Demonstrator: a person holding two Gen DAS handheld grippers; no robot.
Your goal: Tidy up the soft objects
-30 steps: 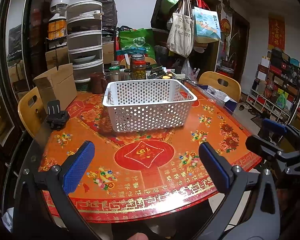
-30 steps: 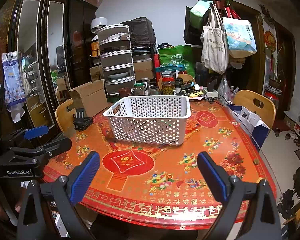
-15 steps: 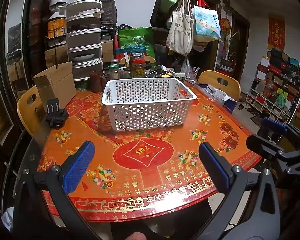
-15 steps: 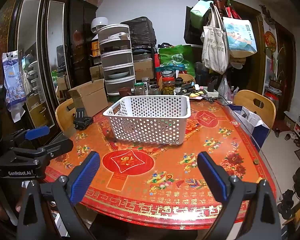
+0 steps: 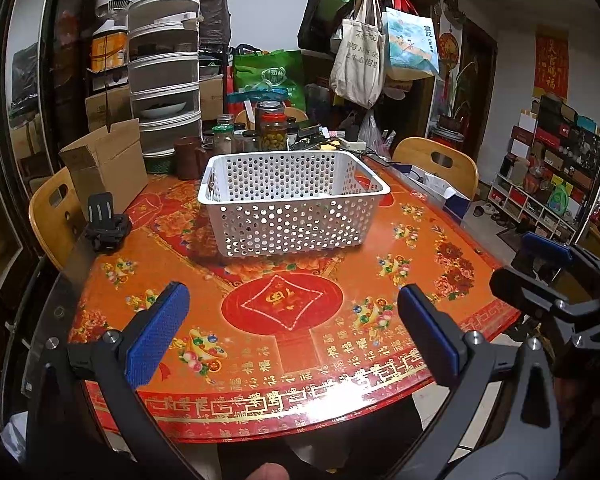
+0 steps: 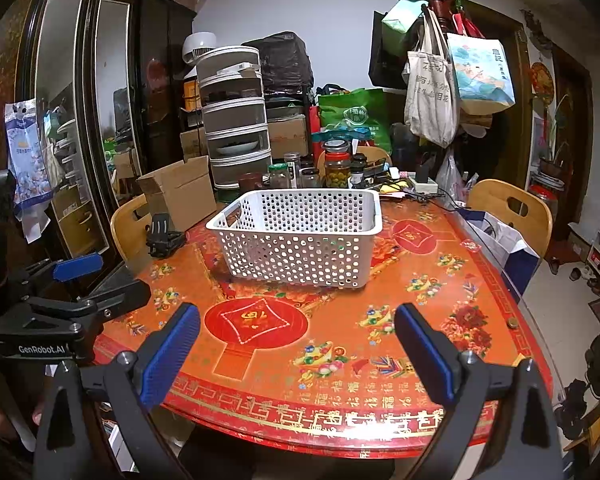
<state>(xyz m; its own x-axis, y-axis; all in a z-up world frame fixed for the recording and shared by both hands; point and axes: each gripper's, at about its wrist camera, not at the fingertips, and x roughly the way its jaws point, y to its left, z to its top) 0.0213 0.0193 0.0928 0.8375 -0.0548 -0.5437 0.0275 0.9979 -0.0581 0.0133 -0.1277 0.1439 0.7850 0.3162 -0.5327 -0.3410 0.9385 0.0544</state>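
Overhead-ish, both grippers wide apart, nothing held, above the near edge of the counter.

White perforated basket point(image 5: 294, 200) stands mid-counter point(image 5: 440, 280) on the red-orange patterned top, nothing visible inside. Left gripper point(image 5: 294, 336) and right gripper point(image 6: 296, 352) hover short of it, blue pads facing inward. Cardboard box point(image 5: 104, 164) and a black camera mount point(image 5: 106, 224) sit left of the basket; glass jars point(image 5: 272, 130) cluster behind.

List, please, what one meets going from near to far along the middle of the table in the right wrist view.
Right gripper, open → red medallion on the table → white perforated basket → jar of green olives → green bag.
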